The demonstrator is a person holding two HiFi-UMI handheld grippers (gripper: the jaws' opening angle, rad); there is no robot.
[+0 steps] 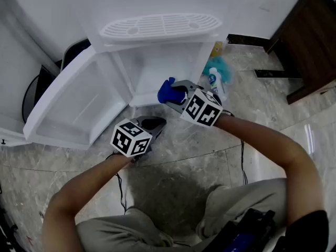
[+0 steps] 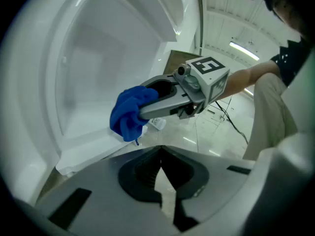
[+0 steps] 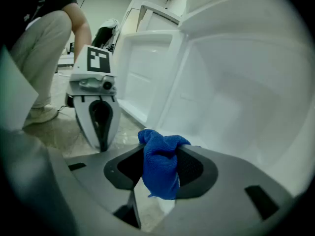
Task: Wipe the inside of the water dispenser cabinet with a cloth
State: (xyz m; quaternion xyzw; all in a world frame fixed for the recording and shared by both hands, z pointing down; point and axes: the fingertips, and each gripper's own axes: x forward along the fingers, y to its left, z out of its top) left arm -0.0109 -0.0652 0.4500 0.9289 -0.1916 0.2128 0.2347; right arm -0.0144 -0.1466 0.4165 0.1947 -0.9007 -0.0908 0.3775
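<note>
The white water dispenser's lower cabinet [image 1: 157, 70] stands open, its door [image 1: 79, 101] swung out to the left. My right gripper [image 1: 170, 93] is at the cabinet's front sill, shut on a bunched blue cloth [image 1: 167, 91]. In the right gripper view the cloth [image 3: 160, 166] fills the gap between the jaws of the right gripper [image 3: 160, 149], and the white cabinet wall [image 3: 231, 97] is just ahead. My left gripper [image 1: 153, 124] hangs lower, over the floor in front of the door, shut and empty. From the left gripper [image 2: 160, 156] I see the right gripper [image 2: 147, 102] with the cloth [image 2: 129, 116].
A white drip grille [image 1: 160, 25] tops the cabinet. Right of the dispenser a white bottle [image 1: 215, 81] and a teal object [image 1: 229, 70] stand on the marble floor. Dark wooden furniture [image 1: 310, 41] is at the far right. Black cables [image 1: 243, 161] trail near my knees.
</note>
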